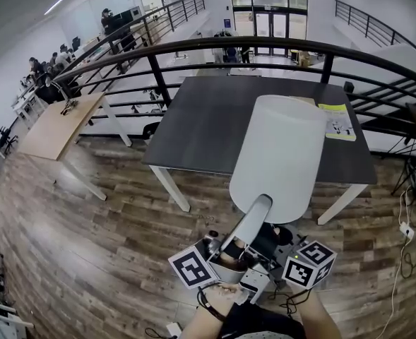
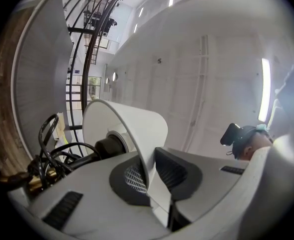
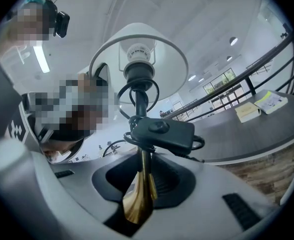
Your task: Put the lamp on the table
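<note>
I hold the lamp in the air in front of the dark table [image 1: 208,126]. Its white shade [image 1: 282,157] hangs over the table's near edge in the head view. My left gripper [image 1: 259,205] is shut on the shade's rim [image 2: 137,129], the thin wall pinched between its pads [image 2: 129,176]. My right gripper [image 3: 142,184] is shut on the lamp's brass stem [image 3: 139,194], just under the black cord switch [image 3: 159,131] and coiled cord [image 2: 57,154]. The bulb [image 3: 137,51] shows inside the shade [image 3: 147,71]. In the head view the right gripper [image 1: 272,244] sits under the shade.
A yellow-green booklet [image 1: 338,122] lies on the table's right side, and a second one [image 3: 247,112] lies beside it. A black curved railing [image 1: 193,44] runs behind the table. A light wooden table [image 1: 59,126] stands at left. Cables [image 1: 405,232] lie on the wood floor at right.
</note>
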Action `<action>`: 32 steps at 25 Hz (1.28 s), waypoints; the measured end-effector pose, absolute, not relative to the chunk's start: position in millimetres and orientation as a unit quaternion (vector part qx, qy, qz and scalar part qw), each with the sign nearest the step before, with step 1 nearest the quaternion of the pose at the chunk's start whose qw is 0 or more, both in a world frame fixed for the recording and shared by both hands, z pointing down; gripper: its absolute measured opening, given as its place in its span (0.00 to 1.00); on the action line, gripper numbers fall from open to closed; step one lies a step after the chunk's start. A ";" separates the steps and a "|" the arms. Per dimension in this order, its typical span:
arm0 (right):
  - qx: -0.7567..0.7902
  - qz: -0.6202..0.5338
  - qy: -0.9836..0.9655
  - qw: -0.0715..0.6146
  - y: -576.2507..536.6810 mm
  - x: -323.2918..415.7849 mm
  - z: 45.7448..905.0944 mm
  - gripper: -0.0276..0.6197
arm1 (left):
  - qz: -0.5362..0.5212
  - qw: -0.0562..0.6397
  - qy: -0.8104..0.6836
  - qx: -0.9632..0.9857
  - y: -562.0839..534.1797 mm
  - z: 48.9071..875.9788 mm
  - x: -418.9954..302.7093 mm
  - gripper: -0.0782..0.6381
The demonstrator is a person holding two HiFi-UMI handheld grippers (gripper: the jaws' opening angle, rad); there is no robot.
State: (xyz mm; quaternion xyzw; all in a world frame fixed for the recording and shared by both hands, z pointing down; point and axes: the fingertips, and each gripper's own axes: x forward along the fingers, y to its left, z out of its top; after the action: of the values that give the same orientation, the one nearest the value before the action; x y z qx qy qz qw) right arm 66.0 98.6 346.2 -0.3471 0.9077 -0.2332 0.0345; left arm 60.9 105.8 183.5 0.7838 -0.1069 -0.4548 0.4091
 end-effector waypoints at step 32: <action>-0.385 -0.234 0.892 0.040 -127.8 24.0 346.8 0.20 | -0.443 0.433 -0.079 0.781 -122.2 183.8 16.0 0.16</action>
State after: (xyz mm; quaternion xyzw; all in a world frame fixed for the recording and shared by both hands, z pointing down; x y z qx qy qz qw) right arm 24.0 -127.8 346.8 -0.3846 0.8921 -0.2336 0.0404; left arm 16.0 -122.2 183.8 0.7814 -0.0794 -0.4425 0.4328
